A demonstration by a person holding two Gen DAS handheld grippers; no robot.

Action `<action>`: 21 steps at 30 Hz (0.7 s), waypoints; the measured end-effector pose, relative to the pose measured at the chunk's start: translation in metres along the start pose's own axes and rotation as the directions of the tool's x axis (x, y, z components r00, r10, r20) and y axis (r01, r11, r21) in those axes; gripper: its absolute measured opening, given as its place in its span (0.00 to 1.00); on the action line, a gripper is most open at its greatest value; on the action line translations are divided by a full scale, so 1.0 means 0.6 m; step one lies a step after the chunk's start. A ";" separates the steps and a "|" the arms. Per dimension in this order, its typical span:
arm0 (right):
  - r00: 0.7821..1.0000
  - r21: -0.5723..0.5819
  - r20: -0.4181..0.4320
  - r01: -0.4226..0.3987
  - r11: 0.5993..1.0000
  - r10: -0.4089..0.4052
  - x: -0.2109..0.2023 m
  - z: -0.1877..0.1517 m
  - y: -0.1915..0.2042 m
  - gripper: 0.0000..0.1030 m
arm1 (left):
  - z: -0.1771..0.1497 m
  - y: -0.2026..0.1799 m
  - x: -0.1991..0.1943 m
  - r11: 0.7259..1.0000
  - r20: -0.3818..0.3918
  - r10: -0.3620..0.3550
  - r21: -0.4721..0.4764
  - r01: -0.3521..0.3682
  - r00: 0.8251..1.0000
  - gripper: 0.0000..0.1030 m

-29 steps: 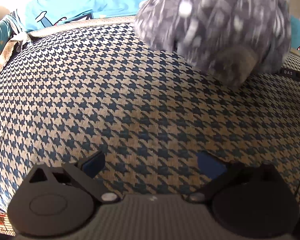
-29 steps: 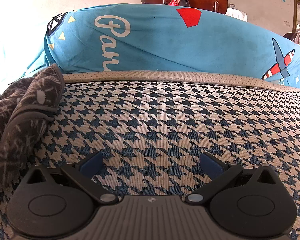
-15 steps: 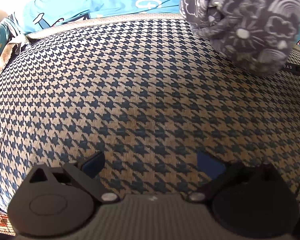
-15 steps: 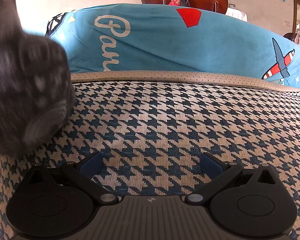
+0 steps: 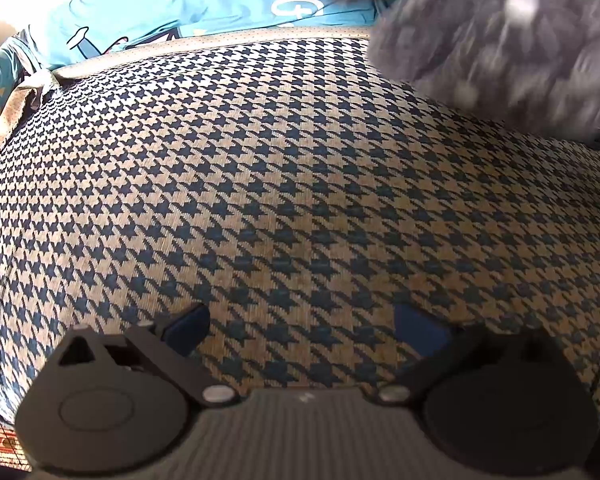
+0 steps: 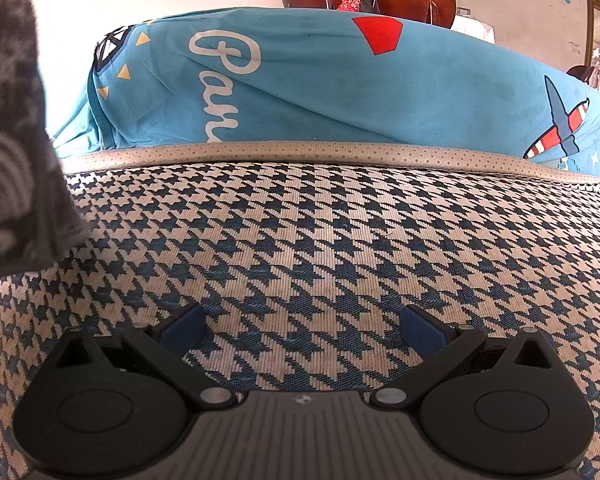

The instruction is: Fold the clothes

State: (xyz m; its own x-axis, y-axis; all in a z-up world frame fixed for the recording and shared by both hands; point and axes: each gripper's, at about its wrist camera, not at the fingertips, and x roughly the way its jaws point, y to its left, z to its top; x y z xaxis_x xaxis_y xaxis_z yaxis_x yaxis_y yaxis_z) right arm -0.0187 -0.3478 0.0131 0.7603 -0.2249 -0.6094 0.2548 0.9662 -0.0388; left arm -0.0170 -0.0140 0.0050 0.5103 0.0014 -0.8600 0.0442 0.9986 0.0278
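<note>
We are only starting: the dark grey, white-printed fleece garment is hanging blurred and unfolded above and ahead-right of our left claw, left of our right claw. Both claws are resting spread wide, gripping nothing. The blue-and-beige houndstooth cushion ahead is lying bare up to its beige piped edge.

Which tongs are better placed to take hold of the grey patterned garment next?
Probably right. The grey patterned garment hangs close beside the right tongs, its hem down near the houndstooth surface. For the left tongs it is farther ahead, blurred. Both are open and empty.
</note>
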 end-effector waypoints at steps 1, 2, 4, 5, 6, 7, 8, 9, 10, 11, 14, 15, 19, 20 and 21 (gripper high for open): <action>1.000 0.000 0.000 0.000 1.000 0.000 0.000 0.000 0.000 1.00 | -0.001 0.000 -0.001 1.000 0.001 0.000 0.001 0.000 1.000 1.00; 1.000 0.000 0.000 0.000 1.000 0.000 0.000 0.000 0.000 1.00 | -0.002 -0.001 -0.003 1.000 0.003 0.000 -0.001 0.000 1.000 1.00; 1.000 0.000 0.000 0.000 1.000 0.000 0.001 0.001 0.001 1.00 | -0.004 0.000 -0.005 1.000 0.003 0.000 -0.004 0.000 1.000 1.00; 1.000 0.000 0.000 0.000 1.000 0.000 0.002 0.002 0.002 1.00 | -0.004 -0.002 -0.005 1.000 0.003 0.002 -0.005 -0.002 1.000 1.00; 1.000 0.000 0.000 0.000 1.000 0.000 0.002 0.002 0.003 1.00 | -0.003 -0.002 -0.004 1.000 0.001 0.004 -0.006 -0.004 1.000 1.00; 1.000 -0.001 0.000 0.001 1.000 -0.001 0.002 0.003 0.002 1.00 | -0.002 -0.002 -0.001 1.000 -0.003 0.006 -0.007 -0.006 1.000 1.00; 1.000 -0.001 0.000 0.001 1.000 -0.001 0.001 0.002 0.003 1.00 | 0.000 -0.002 0.001 1.000 -0.005 0.006 -0.007 -0.006 1.000 1.00; 1.000 -0.001 0.000 0.001 1.000 -0.001 0.002 0.003 0.003 1.00 | 0.000 -0.001 0.002 1.000 -0.005 0.005 -0.007 -0.005 1.000 1.00; 1.000 0.000 0.000 0.000 1.000 0.000 0.001 0.002 0.001 1.00 | 0.001 -0.001 0.002 1.000 -0.005 0.005 -0.006 -0.005 1.000 1.00; 1.000 -0.001 0.000 0.001 1.000 -0.001 0.000 0.001 0.001 1.00 | 0.001 -0.001 0.002 1.000 -0.004 0.006 -0.003 -0.006 1.000 1.00; 1.000 -0.001 0.000 0.001 1.000 -0.001 0.000 0.001 0.001 1.00 | 0.000 0.000 0.003 1.000 -0.009 0.006 0.000 -0.006 1.000 1.00; 1.000 -0.001 0.000 0.001 1.000 -0.001 0.000 0.001 0.001 1.00 | 0.000 0.001 0.004 1.000 -0.012 0.004 -0.002 -0.004 1.000 1.00; 1.000 -0.001 -0.001 0.001 1.000 -0.001 0.000 0.001 0.001 1.00 | 0.002 0.008 0.003 1.000 -0.009 0.002 0.002 -0.002 1.000 1.00; 1.000 -0.001 -0.001 0.001 1.000 -0.001 0.000 0.001 0.001 1.00 | 0.002 0.009 0.002 1.000 -0.007 0.002 0.002 -0.002 1.000 1.00; 1.000 -0.001 -0.001 0.001 1.000 -0.001 0.000 0.001 0.001 1.00 | 0.002 0.010 0.002 1.000 -0.007 0.001 0.002 -0.001 1.000 1.00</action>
State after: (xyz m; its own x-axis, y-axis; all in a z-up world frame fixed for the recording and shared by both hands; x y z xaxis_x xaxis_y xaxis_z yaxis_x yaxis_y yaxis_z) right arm -0.0180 -0.3475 0.0136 0.7597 -0.2259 -0.6098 0.2549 0.9661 -0.0403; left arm -0.0153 -0.0083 0.0048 0.5047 0.0030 -0.8633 0.0454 0.9985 0.0301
